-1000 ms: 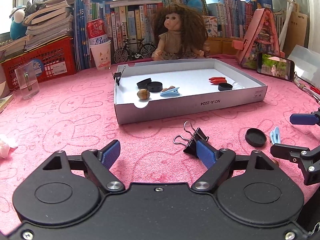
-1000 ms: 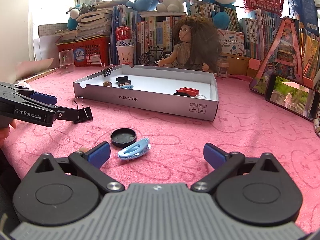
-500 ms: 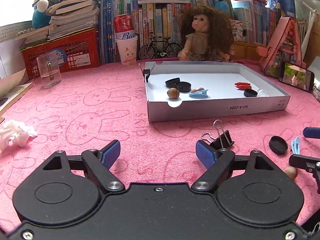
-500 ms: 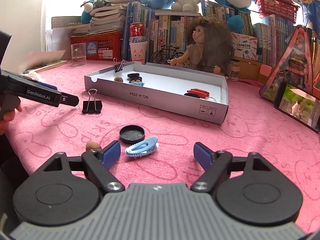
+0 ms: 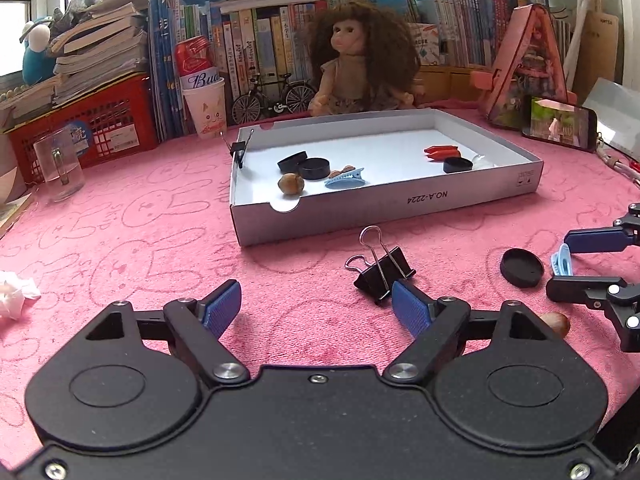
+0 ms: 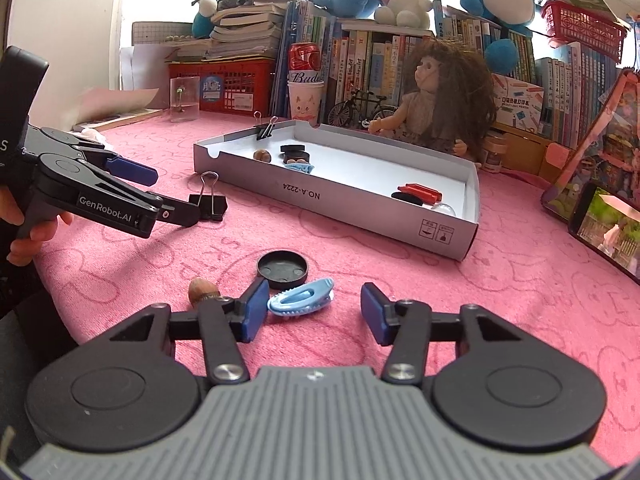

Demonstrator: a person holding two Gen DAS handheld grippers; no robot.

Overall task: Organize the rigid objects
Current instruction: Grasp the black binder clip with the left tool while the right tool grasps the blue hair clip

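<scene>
Right wrist: right gripper [image 6: 314, 312] jaws spread wide w/ blue hair clip [image 6: 301, 301] between them. Left gripper [image 5: 317, 304] also released, binder clip [image 5: 382, 272] just beside its right finger

A curly-haired brown doll [image 5: 362, 60] sits behind everything, a tiny black model bicycle [image 5: 274, 98] just beside her. Left of that, a white paper cup with a cat face [image 5: 206, 108] holds a red can [image 5: 194, 58]. A red plastic basket [image 5: 86, 120] carries stacked books, a clear glass mug [image 5: 60, 170] stands near it, and a smartphone [image 5: 560, 122] plays video at far right.
</scene>
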